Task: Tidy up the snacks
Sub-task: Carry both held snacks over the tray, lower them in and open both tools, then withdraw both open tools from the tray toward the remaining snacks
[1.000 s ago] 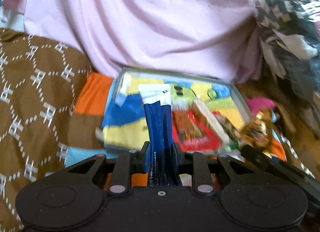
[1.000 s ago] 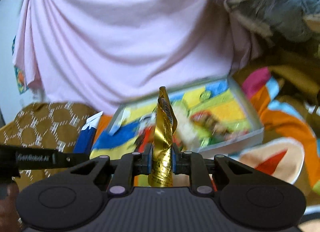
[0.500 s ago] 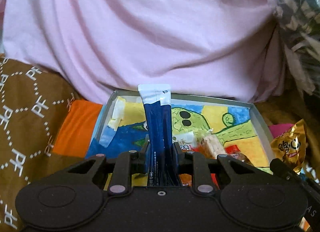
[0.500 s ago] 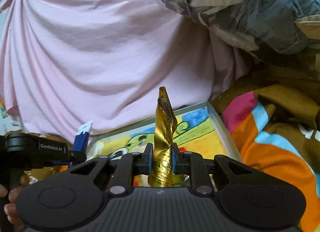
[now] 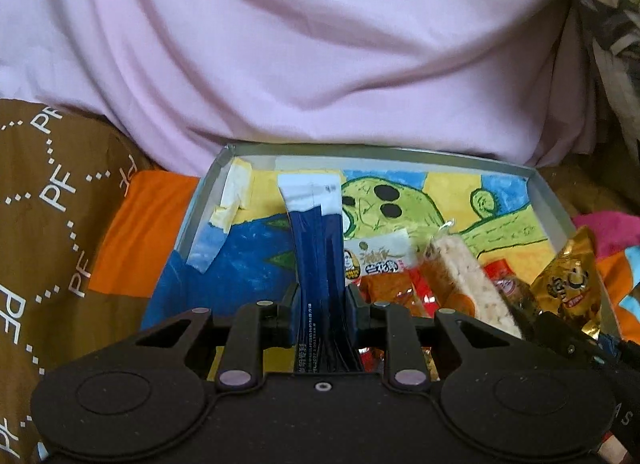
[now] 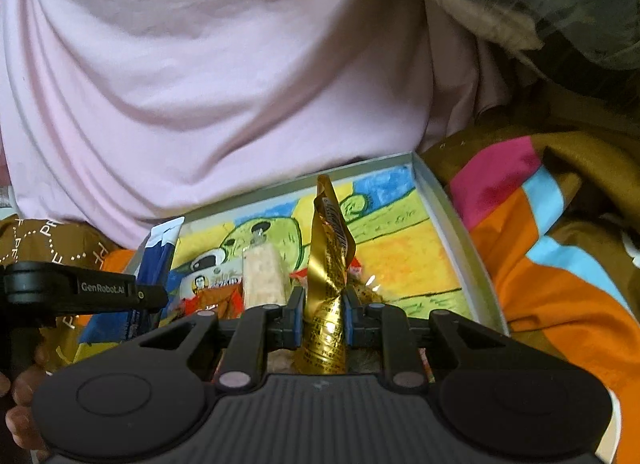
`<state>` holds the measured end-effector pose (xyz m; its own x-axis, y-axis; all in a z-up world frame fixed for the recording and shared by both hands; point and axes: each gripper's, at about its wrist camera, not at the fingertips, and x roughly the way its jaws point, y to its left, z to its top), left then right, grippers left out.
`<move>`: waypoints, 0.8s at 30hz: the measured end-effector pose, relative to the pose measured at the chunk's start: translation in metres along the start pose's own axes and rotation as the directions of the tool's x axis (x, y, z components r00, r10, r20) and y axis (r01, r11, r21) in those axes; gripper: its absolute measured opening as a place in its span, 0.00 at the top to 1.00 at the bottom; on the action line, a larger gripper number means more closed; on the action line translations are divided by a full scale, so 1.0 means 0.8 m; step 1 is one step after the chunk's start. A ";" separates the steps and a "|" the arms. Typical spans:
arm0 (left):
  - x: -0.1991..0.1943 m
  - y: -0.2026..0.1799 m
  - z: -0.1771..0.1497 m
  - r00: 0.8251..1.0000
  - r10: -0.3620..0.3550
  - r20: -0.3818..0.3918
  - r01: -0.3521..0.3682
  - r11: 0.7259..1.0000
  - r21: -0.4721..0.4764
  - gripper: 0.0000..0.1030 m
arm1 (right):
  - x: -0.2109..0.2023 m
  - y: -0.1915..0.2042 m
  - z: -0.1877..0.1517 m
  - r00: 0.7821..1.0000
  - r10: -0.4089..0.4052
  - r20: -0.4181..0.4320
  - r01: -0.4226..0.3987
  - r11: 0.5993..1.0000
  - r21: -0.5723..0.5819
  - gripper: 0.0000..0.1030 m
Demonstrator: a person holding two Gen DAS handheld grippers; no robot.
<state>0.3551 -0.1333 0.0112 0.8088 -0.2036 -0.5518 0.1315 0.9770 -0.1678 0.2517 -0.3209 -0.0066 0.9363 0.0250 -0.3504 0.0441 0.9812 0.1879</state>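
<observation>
Now both claws loaded over the box (image 5: pixel 548 200).
Left claw (image 5: pixel 322 300) clamps blue packet (image 5: pixel 316 240); right claw (image 6: pixel 320 312) clamps gold packet (image 6: pixel 330 248). Lower each flat before releasing: blue toward bare 9 o'clock floor, gold toward 3 o'clock, clear of the rice bar (image 5: pixel 464 276).

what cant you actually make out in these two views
- Left wrist view: the near part of the tray floor is hidden behind the left gripper and its blue packet.
- Right wrist view: the snacks under the right gripper are mostly hidden by its body and the gold packet.
- Both views: packet print is too small to read.
</observation>
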 end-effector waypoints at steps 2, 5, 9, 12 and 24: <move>0.003 0.000 -0.001 1.000 0.000 -0.012 0.000 1.000 -0.004 0.75 | 0.002 0.001 -0.001 1.000 -0.001 -0.010 0.001 1.000 0.003 0.77; 0.004 -0.001 -0.004 1.000 0.002 -0.020 -0.002 1.000 -0.003 0.74 | 0.003 0.002 0.000 1.000 -0.002 -0.017 0.002 1.000 0.003 0.76; 0.003 -0.003 -0.007 1.000 0.007 -0.028 -0.007 1.000 0.007 0.70 | 0.002 0.005 0.001 1.000 0.006 -0.014 -0.006 1.000 0.001 0.73; -0.001 0.000 -0.007 1.000 -0.003 -0.022 0.002 1.000 -0.010 0.54 | 0.001 0.007 0.001 1.000 0.008 -0.007 -0.008 1.000 -0.007 0.65; -0.053 0.022 0.003 0.996 0.052 0.078 -0.045 0.995 -0.094 0.14 | -0.024 0.009 0.005 0.995 0.039 0.090 -0.039 0.999 0.004 0.14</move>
<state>0.3245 -0.1070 0.0337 0.8567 -0.1469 -0.4944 0.0410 0.9749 -0.2187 0.2355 -0.3149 0.0052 0.9648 0.0458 -0.2590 0.0085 0.9787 0.2049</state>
